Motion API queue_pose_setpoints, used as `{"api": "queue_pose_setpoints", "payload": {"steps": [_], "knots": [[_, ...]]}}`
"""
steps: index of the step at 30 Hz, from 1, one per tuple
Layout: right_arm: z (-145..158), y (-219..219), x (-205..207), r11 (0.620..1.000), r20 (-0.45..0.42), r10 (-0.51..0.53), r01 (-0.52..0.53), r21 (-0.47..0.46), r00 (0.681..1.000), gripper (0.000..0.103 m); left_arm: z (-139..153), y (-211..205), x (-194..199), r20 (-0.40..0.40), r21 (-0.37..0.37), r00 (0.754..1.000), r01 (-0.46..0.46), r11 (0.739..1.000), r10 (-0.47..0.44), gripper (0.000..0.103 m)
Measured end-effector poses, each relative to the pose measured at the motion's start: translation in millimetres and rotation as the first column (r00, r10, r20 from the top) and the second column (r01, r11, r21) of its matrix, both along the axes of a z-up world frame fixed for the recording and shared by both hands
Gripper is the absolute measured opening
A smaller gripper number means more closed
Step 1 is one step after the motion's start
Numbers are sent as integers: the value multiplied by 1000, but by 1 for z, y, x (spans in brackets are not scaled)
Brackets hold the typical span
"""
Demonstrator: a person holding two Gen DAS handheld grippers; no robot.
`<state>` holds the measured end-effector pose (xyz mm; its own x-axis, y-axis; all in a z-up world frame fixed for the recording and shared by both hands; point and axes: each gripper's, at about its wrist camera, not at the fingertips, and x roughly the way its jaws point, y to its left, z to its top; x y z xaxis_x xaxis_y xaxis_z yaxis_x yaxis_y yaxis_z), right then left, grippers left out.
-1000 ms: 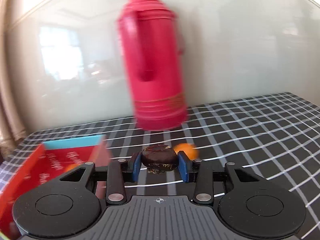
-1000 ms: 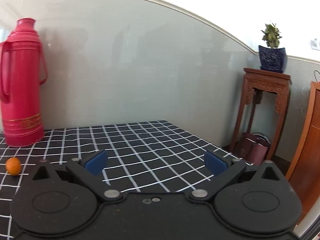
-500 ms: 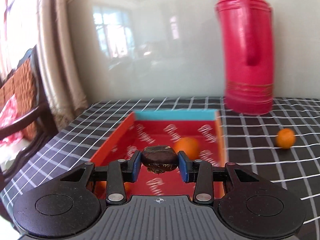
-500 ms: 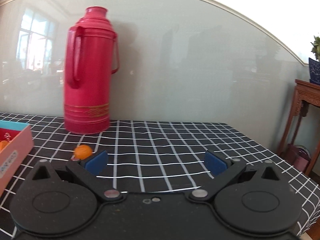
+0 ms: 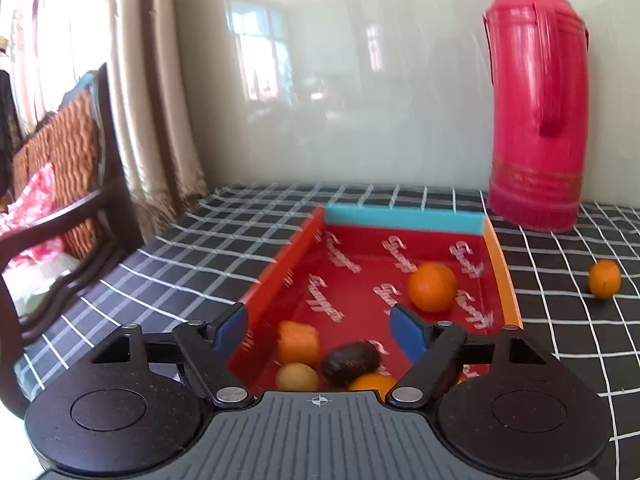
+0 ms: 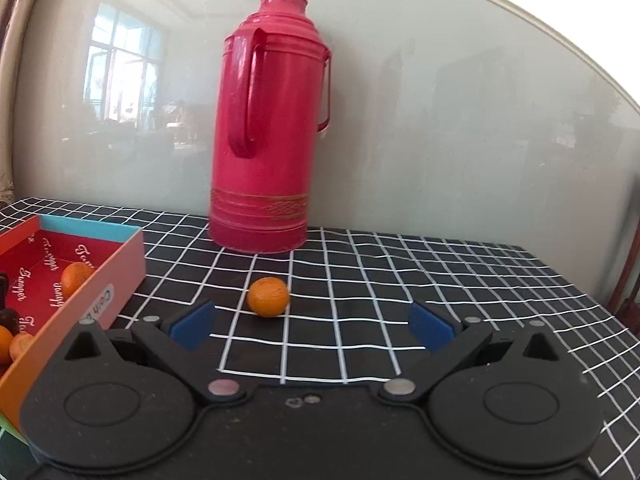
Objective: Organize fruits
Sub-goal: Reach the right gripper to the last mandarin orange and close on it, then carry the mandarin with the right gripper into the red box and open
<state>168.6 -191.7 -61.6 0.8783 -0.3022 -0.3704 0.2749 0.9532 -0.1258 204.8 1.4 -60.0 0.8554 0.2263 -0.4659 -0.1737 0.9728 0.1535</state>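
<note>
My left gripper (image 5: 320, 330) is open and empty above the near end of a red box (image 5: 280, 268). In the box lie a dark brown fruit (image 5: 351, 362), an orange (image 5: 432, 287), an orange chunk (image 5: 298, 342), a small yellow fruit (image 5: 298, 377) and another orange (image 5: 370, 385). One small orange (image 5: 604, 279) lies loose on the checked cloth right of the box. My right gripper (image 6: 312, 326) is open and empty, with that loose orange (image 6: 268, 296) just ahead between its fingers. The box (image 6: 100, 280) shows at the left there.
A tall red thermos (image 5: 536, 96) stands at the back by the wall, behind the loose orange (image 6: 272, 140). A wooden chair (image 5: 68, 200) stands off the table's left edge. The black checked tablecloth (image 6: 440, 280) covers the table.
My left gripper opened and let go of the dark brown fruit, which now lies in the box. My right gripper swung left, bringing the loose orange between its open fingers.
</note>
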Motion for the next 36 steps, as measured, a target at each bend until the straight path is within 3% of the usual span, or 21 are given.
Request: {"api": "queue_pose_setpoints", "payload": {"steps": [9,12,15,20,21,24,27,36], "knots": [[-12,-2,47,998,-107,29,-22,62,994,92,7,42,-23,48,-9,994,-101,995,102,89],[-17,-5,64,996,-140,19,-6,94,990,91,6,63,-32,53,-27,983,-176,984,177,91],[-19,-3,84,994,-165,39,-21,108,986,79,5,83,-39,64,-52,968,-240,969,243,92],[-27,-5,113,997,-209,17,0,79,978,77,1,104,-42,65,-61,952,-295,954,299,93],[-29,-7,116,996,-221,17,3,90,975,73,0,107,-41,62,-62,951,-300,952,304,93],[-35,-13,120,990,-238,36,-2,142,971,45,-1,114,-40,62,-62,947,-312,948,315,93],[-33,-9,120,995,-231,22,1,102,973,29,-2,116,-40,61,-70,946,-315,946,320,93],[-26,-1,109,992,-211,79,-58,108,974,29,-2,117,-41,57,-75,945,-319,945,323,94]]}}
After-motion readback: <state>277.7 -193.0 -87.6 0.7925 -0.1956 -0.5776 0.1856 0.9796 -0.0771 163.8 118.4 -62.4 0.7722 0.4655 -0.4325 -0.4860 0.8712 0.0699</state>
